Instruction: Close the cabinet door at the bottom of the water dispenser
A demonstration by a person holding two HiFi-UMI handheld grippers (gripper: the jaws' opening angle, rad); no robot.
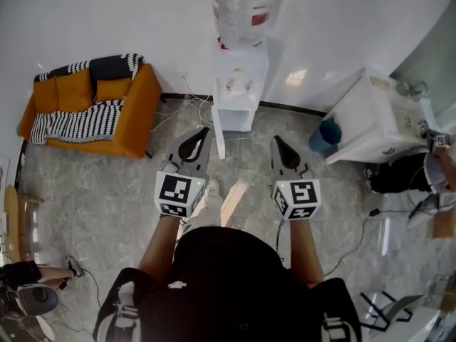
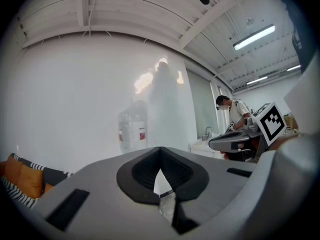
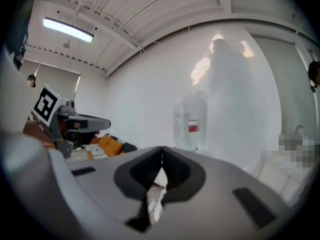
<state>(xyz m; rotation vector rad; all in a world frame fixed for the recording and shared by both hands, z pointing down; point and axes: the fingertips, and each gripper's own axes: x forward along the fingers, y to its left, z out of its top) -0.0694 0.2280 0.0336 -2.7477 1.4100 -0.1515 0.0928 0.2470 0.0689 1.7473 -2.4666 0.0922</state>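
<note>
The white water dispenser (image 1: 239, 84) stands against the far wall with a clear bottle (image 1: 246, 9) on top. Its bottom cabinet door (image 1: 219, 135) is swung out toward me, edge-on. My left gripper (image 1: 201, 132) is shut and empty, its tip just left of the door's edge. Also shut and empty, my right gripper (image 1: 276, 142) hovers over the floor to the right of the door, apart from it. In the left gripper view the bottle (image 2: 132, 129) shows above the closed left gripper (image 2: 160, 151). The right gripper view has the bottle (image 3: 190, 126) ahead of the right gripper (image 3: 161, 151).
An orange sofa (image 1: 92, 105) with striped cushions sits left of the dispenser. Cables (image 1: 178, 105) trail on the floor between them. At the right stand a white cabinet (image 1: 377, 116) and a blue bin (image 1: 326, 135). Another person (image 2: 232, 111) works at the back.
</note>
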